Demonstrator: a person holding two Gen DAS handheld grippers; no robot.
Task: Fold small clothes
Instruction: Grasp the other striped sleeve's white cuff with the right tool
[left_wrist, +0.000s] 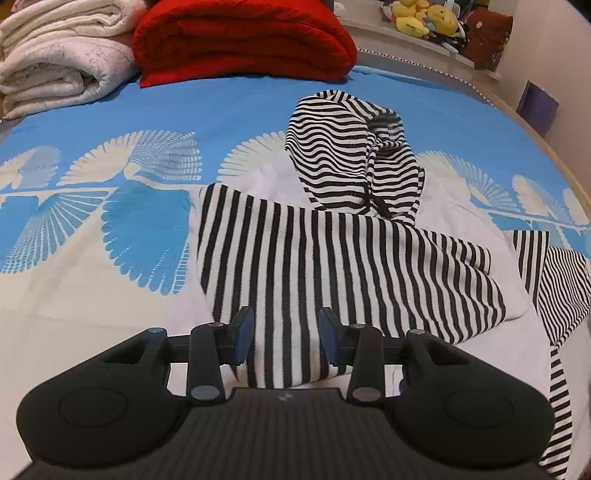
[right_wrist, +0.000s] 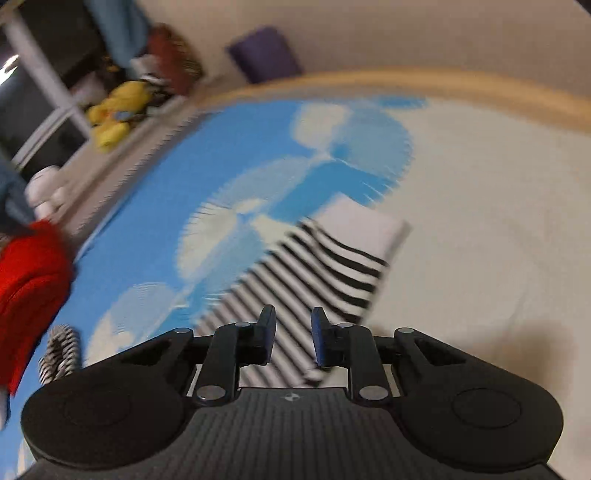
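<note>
Seen only from the left wrist, sharp and steady: black-and-white striped garment (left_wrist: 351, 266) spread on the blue-and-white bedspread (left_wrist: 221, 99), wide stripes running away from the camera, a hood-like part with finer stripes (left_wrist: 332, 147) heaped at its far side. More striped cloth (left_wrist: 561, 288) trailing down the right edge of that view. Left gripper (left_wrist: 287, 332) poised over the garment's near corner, tongs released, pads well apart, flat stripes showing in the gap with no pinch visible. At the head of the bed, folded red blanket (left_wrist: 240, 40) beside a stack of white quilts (left_wrist: 55, 62).

Seen only from the right wrist, and heavily smeared: a squared-off corner of the same garment (right_wrist: 295, 280) lying on the pale part of the bedspread, near the bed's wooden edge (right_wrist: 443, 83). Right gripper (right_wrist: 293, 336) low over the stripes, pads closer together than the left pair yet with a gap between them; cannot tell through the blur whether clenched on the cloth or clear of it. Red blanket (right_wrist: 33, 288) at far left, a small striped scrap (right_wrist: 61, 350) just below it.

Common to both views: pale ledge (left_wrist: 373, 37) behind the bed bearing yellow plush toys (left_wrist: 424, 18), and a purple object (left_wrist: 537, 107) against the wall.
</note>
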